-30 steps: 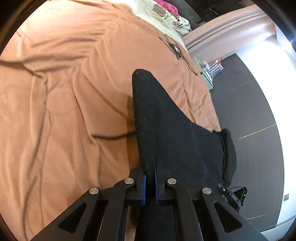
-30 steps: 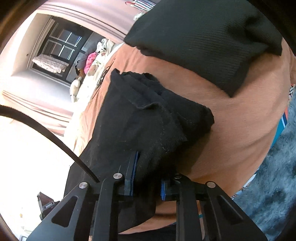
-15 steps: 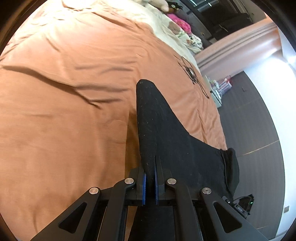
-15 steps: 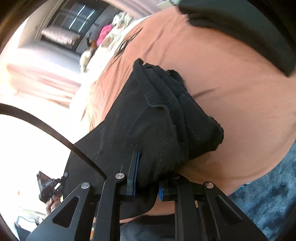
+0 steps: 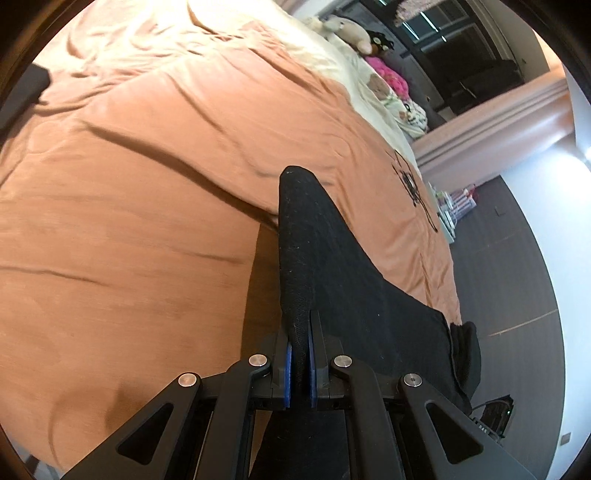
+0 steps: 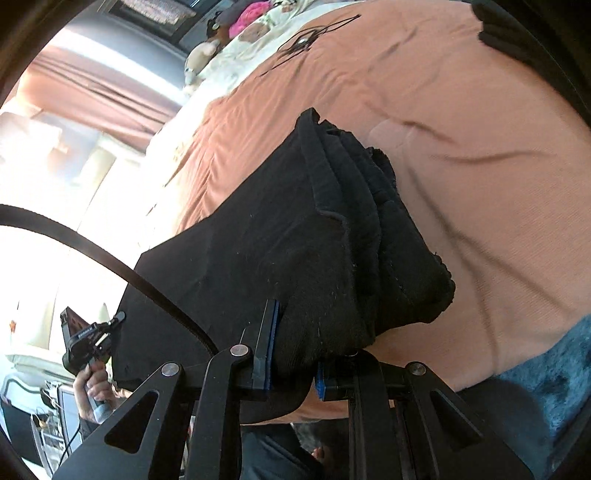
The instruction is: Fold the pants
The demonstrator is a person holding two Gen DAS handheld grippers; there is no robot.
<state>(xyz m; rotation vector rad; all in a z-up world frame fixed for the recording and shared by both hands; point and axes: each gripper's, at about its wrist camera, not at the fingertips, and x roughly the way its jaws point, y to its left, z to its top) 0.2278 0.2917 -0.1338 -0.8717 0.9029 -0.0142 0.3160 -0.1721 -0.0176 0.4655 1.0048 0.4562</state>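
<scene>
Room: bedroom, with a wide bed under a rumpled orange-brown quilted bedspread (image 5: pixel 147 229), cream pillows and soft toys (image 5: pixel 351 33) at its head end, and dark floor (image 5: pixel 517 266) past its side edge.
Task's thing: black knit cotton pants (image 5: pixel 332 280), lifted clear of the bedspread and stretched between the two claws, near the bed's side edge.
Left claw (image 5: pixel 299 365): narrow, blue pads pinching a thin doubled edge of the pants; the cloth rises ahead of it as a taut ridge.
Right claw (image 6: pixel 291 354): wider apart, clamped on a thick bundle of several layers with a hem or waistband among them; the far pad is largely buried in cloth.
Step in hand: judged to be carrying the held, part-folded pants over the bed to lay them down.
Doing it well: keep both claws level and the span taut so the layers stay aligned; lower the hanging part onto the bedspread first, then lay the gripped edge over it; release only once the cloth rests flat. The thick right-hand bundle could slip unevenly.
Left view only: the thin pinch and the open bedspread ahead for landing.
Right view only: the stacked layers, a blue-grey fuzzy rug or blanket (image 6: pixel 546 369) at the bed's near edge, and the person's hand (image 6: pixel 92 387) on the other handle.
</scene>
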